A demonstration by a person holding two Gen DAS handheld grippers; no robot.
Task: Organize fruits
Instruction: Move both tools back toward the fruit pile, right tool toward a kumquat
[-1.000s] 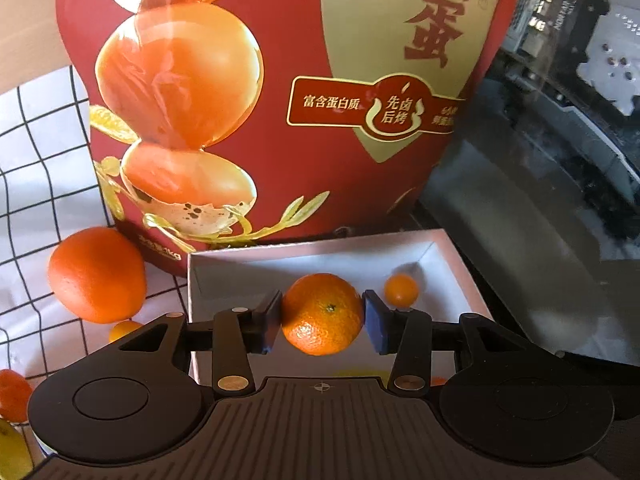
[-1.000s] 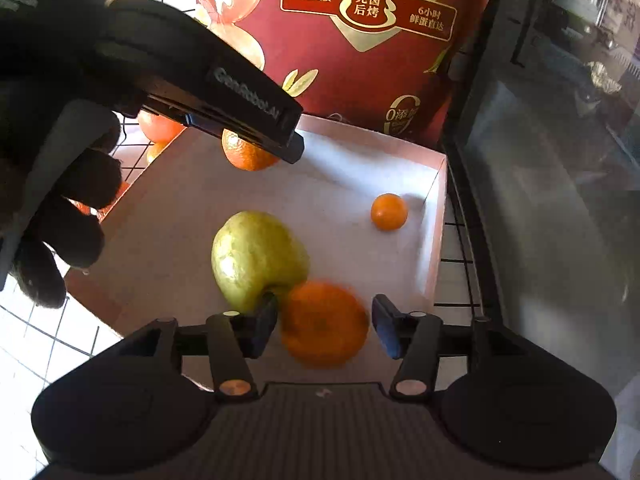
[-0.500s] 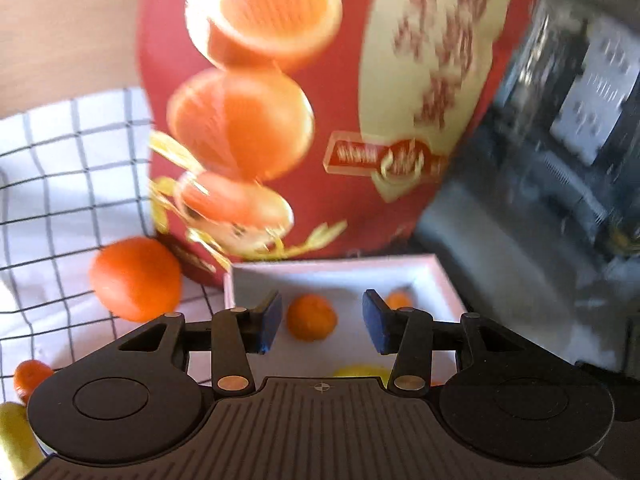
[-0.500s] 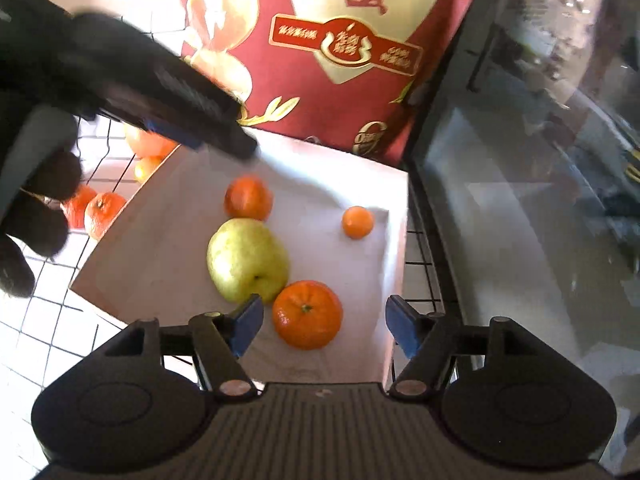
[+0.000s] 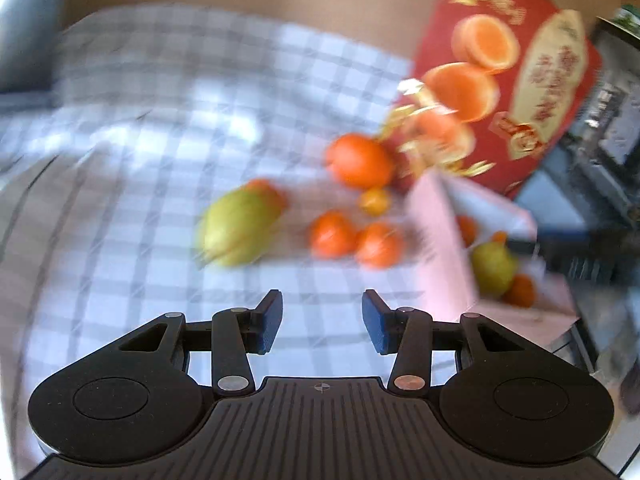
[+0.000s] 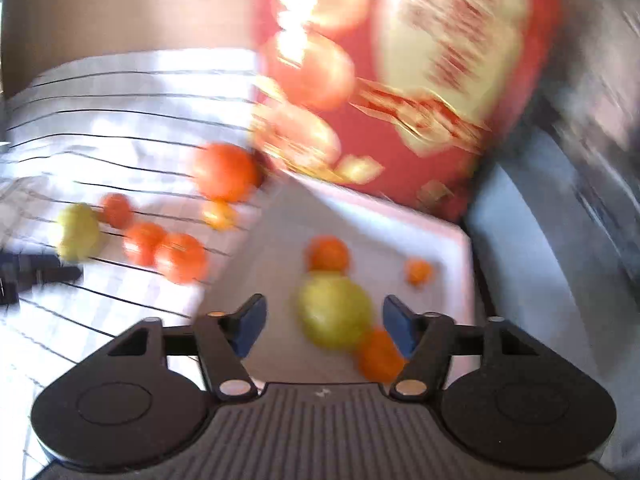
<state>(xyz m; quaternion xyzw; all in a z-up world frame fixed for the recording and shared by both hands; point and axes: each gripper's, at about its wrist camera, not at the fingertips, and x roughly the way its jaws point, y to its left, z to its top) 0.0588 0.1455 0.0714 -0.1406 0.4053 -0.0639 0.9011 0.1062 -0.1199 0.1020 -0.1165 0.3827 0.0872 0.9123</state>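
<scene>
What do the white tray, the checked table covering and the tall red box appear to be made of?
White tray: probably matte cardboard, going by its thin, straight walls.
Checked table covering: likely woven cloth; it lies in soft folds.
Tall red box: seemingly glossy printed cardboard, with sheen over its pictures. Motion blur leaves all three uncertain.

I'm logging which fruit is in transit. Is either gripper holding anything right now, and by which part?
Nothing is held. The left gripper has open, empty jaws above the checked cloth. The right gripper has open jaws that have just been closing, above the green fruit in the tray, not gripping it.
</scene>
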